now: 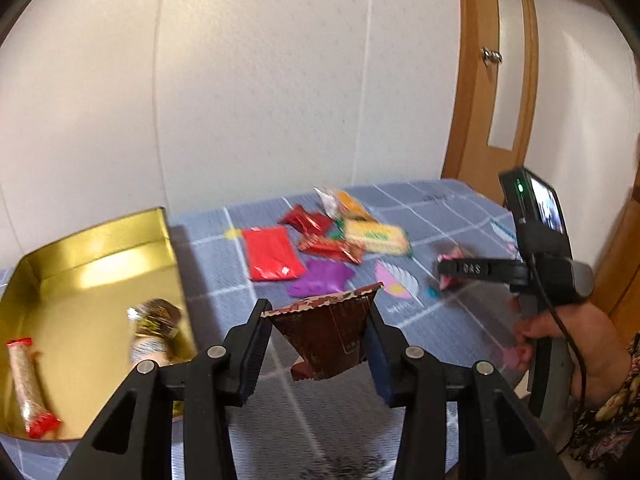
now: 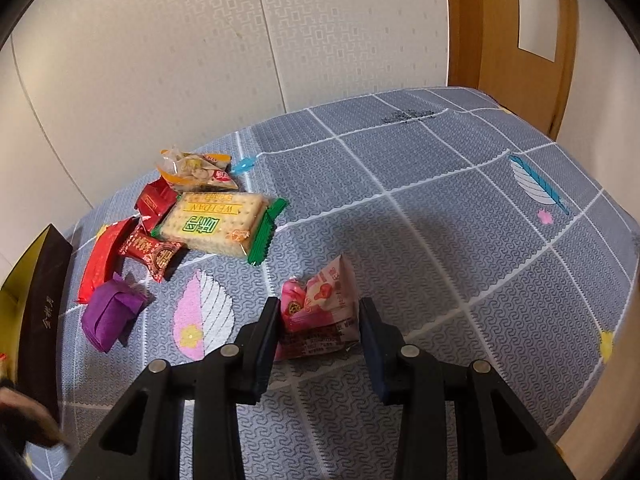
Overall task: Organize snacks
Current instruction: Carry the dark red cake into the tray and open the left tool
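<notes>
Gray checked counter [image 2: 440, 200] w/ snack pile; left hand-held gripper [image 1: 318, 344] grasps brown packet [image 1: 328, 336] beside gold tin [image 1: 60, 280], right hand-held gripper [image 2: 318, 332] grasps pink packet [image 2: 320, 312].

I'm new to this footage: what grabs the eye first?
The left gripper holds a dark brown wrapped snack beside the gold tin. The right gripper brackets a pink snack packet. A bright pile, topped by a cracker pack, lies on the grey checked tablecloth.
</notes>
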